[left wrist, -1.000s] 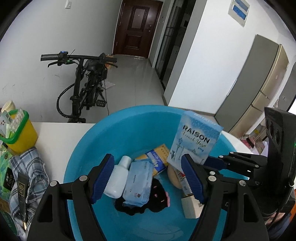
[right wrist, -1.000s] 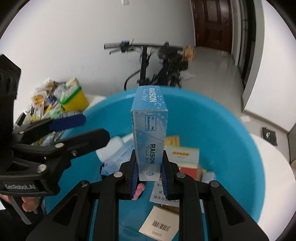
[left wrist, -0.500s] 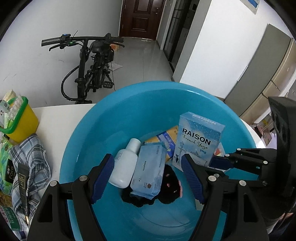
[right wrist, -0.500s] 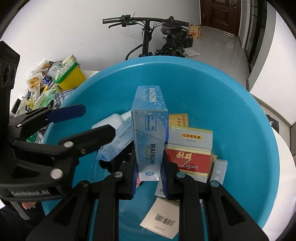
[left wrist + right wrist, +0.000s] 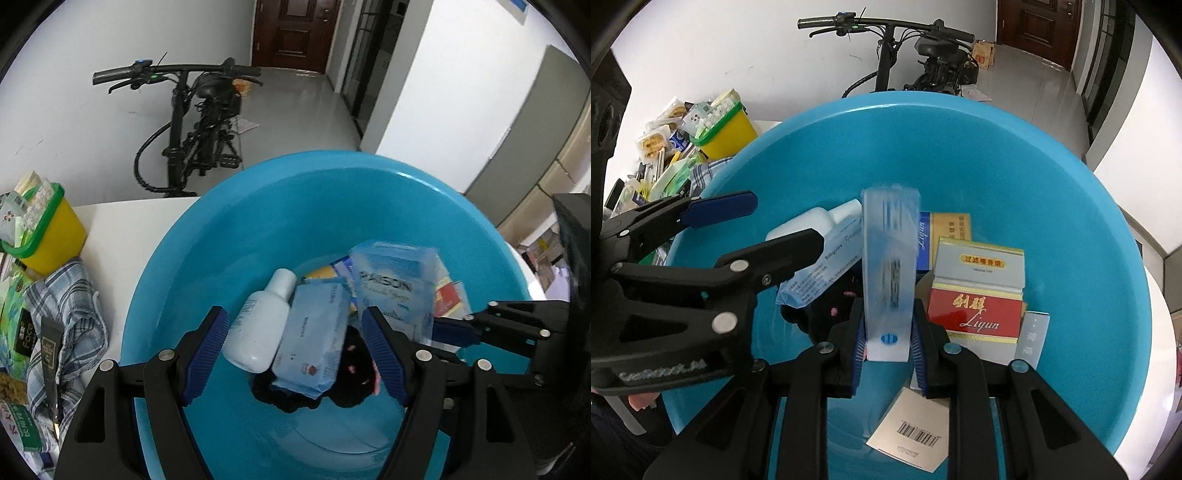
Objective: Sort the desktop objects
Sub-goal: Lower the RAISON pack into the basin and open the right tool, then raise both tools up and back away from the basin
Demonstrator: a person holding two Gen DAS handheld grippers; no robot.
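A big blue basin (image 5: 258, 221) fills both views. My right gripper (image 5: 888, 343) is shut on a light blue RAISON box (image 5: 889, 266), held upright just over the basin's contents; the same box (image 5: 395, 291) is blurred in the left wrist view. My left gripper (image 5: 293, 317) hangs open above a white bottle (image 5: 258, 328) and a blue wipes pack (image 5: 314, 343), with nothing between its pads. In the basin there are also a black item (image 5: 354, 373), a red Liqun cigarette box (image 5: 975, 295) and a barcode carton (image 5: 912, 439).
The basin stands on a white table (image 5: 122, 229). To its left are a yellow bin with a green rim (image 5: 51, 229), a plaid cloth (image 5: 70, 317) and a heap of packets (image 5: 665, 147). A bicycle (image 5: 192, 136) leans on the wall behind.
Both grippers have sunk toward the basin and tipped further down. The RAISON box has come lower among the basin's contents, still clamped by the right gripper.
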